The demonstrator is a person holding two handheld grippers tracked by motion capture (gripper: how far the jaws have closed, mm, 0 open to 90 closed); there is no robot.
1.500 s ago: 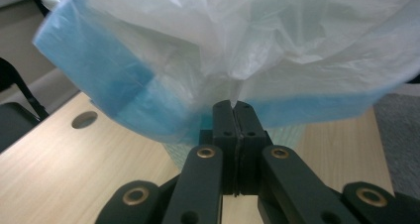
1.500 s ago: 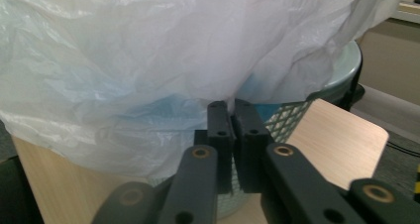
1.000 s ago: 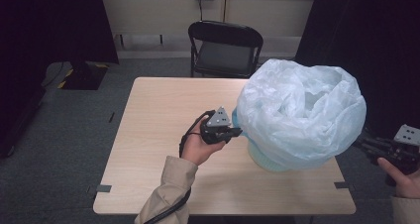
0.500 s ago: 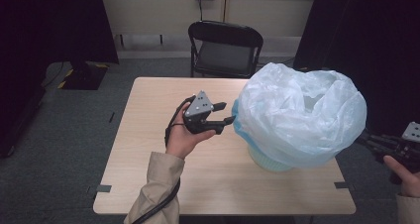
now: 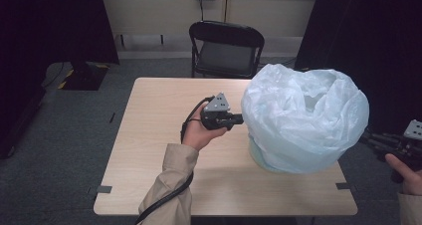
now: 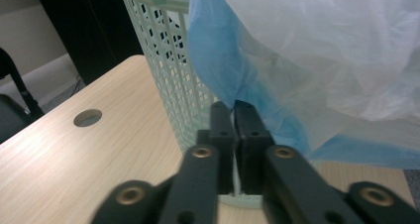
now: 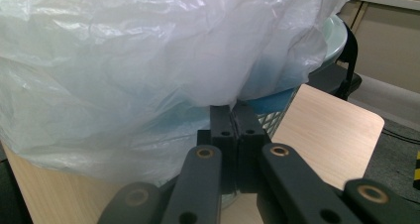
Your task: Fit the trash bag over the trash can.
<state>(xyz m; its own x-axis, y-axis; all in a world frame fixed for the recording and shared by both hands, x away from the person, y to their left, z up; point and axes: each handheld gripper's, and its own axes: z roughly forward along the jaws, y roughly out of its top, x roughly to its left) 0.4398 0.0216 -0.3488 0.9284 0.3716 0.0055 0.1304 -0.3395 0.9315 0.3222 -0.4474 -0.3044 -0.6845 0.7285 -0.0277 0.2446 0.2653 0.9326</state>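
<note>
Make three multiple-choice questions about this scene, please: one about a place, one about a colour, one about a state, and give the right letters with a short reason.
1. Where does the basket with the plastic bag stand on the table?
A. on the right part
B. on the left edge
C. on the near left corner

2. What colour is the folding chair behind the table?
A. white
B. black
C. red

3. How do the jaws of the left gripper stand?
A. wide open around the basket
B. closed together
C. open around a cup

Answers:
1 A, the high view shows the bag-covered basket on the table's right part.
2 B, its seat and back are black.
3 B, in the left gripper view the two black jaws meet with no gap, at the bag's hanging edge; they have just been closing.
</note>
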